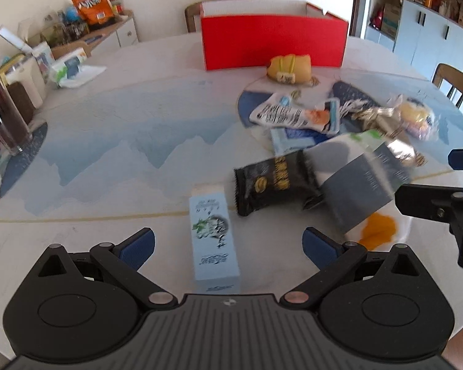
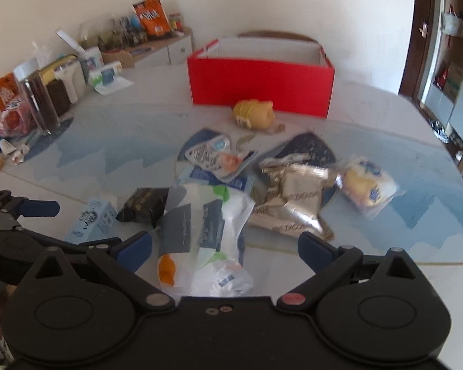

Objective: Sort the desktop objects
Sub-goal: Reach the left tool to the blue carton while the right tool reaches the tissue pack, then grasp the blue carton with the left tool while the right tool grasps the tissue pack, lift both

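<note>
Left gripper (image 1: 228,245): jaws spread wide, nothing grasped; a light-blue carton (image 1: 214,240) lies on the tabletop (image 1: 108,141) between its blue pads, touching neither.

Right gripper (image 2: 225,248): jaws likewise apart, empty; set low over a white-and-grey plastic pouch (image 2: 200,225) with an orange patch at its near end.

Loose items, centre of tabletop, partly overlapping:
- black snack packet (image 1: 271,182), just beside the carton, one edge under the pouch;
- silver foil wrapper (image 2: 293,197), crumpled, right of the pouch;
- clear-wrapped yellow bun (image 2: 367,185), touching the foil wrapper's far right corner;
- white printed sachet (image 2: 213,154), lying on blue-edged flat packs, print blurred, possibly a wipe pack;
- yellow soft toy (image 2: 254,114), just in front of the box.

Red box (image 2: 260,83): open-topped, white inside, at the far side of the tabletop.

Left edge: jars and a tall glass container (image 1: 3,117).
</note>
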